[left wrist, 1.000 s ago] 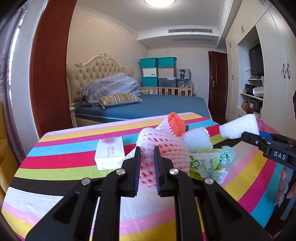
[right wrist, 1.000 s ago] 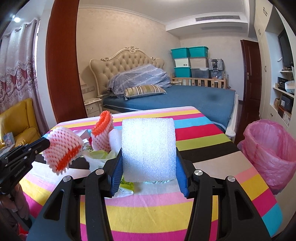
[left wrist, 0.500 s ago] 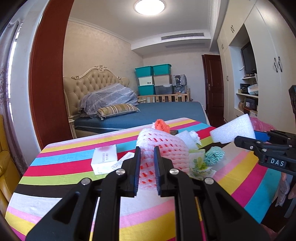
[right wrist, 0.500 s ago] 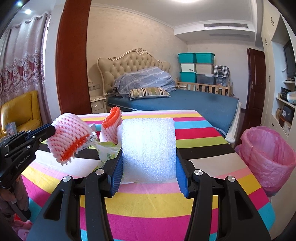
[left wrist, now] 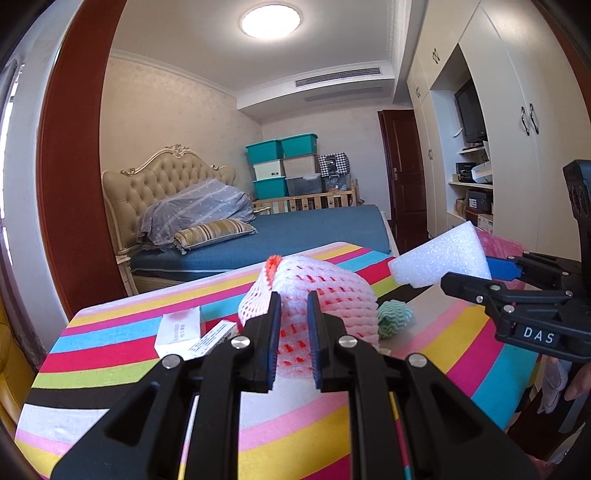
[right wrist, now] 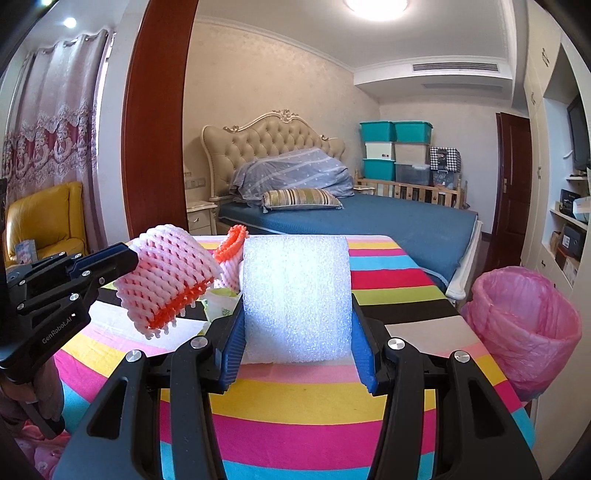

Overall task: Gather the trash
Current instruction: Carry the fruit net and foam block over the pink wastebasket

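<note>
Left tongs (left wrist: 291,332) clamp a pink foam fruit net (left wrist: 325,291); right tongs (right wrist: 295,354) clamp a white foam block (right wrist: 295,299), both above the worktop (right wrist: 314,413); springy foam could slip before reaching the pink-lined bin (right wrist: 524,328).

Right tool (right wrist: 297,332) clamped on white foam block (right wrist: 295,299) above striped counter (right wrist: 295,402). Left tool (right wrist: 127,258) gripping pink foam net (right wrist: 166,280). Pink-lined bin (right wrist: 524,325) at right.

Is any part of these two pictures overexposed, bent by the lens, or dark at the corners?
Left wrist view: ceiling lamp blown out white, wardrobe edges curved, corners black. Right wrist view: lamp glares at the top edge, wooden pillar bows, corners dark; white foam block stays sharp.
</note>
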A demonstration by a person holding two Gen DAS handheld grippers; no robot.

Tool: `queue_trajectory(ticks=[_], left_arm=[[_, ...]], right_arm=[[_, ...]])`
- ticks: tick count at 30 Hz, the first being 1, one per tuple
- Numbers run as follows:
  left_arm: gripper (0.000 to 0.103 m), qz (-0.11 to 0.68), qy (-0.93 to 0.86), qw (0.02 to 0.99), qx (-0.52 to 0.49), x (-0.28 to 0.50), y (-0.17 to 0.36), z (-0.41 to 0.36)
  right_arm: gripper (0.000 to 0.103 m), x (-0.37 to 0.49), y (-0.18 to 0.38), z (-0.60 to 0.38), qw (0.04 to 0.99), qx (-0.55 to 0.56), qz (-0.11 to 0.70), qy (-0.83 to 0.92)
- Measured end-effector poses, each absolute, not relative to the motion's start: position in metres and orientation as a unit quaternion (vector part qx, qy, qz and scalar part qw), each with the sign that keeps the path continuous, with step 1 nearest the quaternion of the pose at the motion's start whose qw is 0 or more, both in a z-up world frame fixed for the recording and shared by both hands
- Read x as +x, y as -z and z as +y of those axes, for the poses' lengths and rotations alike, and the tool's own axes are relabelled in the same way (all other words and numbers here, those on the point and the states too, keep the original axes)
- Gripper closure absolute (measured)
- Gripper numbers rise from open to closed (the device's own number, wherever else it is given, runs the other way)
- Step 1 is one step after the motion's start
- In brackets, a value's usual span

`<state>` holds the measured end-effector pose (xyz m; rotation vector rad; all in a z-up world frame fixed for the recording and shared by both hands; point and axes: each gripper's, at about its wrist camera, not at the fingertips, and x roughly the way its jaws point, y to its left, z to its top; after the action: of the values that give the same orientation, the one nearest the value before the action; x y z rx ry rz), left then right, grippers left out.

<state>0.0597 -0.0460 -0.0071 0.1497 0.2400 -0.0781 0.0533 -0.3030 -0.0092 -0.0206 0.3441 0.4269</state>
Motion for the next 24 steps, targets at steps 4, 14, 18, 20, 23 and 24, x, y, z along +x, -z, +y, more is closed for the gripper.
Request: queue_trajectory(ticks=[4,14,18,20,23,24], left_arm=[[0.089,0.116,0.055,0.988,0.085,0.064,0.002,-0.058],[0.089,0.120,0.106,0.983,0.093,0.082,-0.011,-0.097],[0.089,0.119,0.135,0.979,0.101,0.092,-0.017,-0.122],[0.089,0.120,0.149,0.976,0.105,0.097,-0.019,-0.138],[0.089,0.120,0.167,0.972,0.112,0.107,-0.022,-0.162],[0.089,0.122,0.174,0.971,0.113,0.111,-0.022,-0.170]], right_arm=[[0.055,0.050,0.005,-0.314,0.966,-0.002,0.163,-0.202],[0.055,0.052,-0.004,-0.364,0.977,0.021,0.148,-0.154],[0.055,0.054,-0.006,-0.387,0.981,0.027,0.143,-0.132],[0.055,0.054,-0.008,-0.398,0.983,0.028,0.139,-0.118],[0.055,0.057,-0.008,-0.419,0.985,0.034,0.135,-0.097],[0.055,0.058,-0.009,-0.425,0.986,0.035,0.134,-0.090]])
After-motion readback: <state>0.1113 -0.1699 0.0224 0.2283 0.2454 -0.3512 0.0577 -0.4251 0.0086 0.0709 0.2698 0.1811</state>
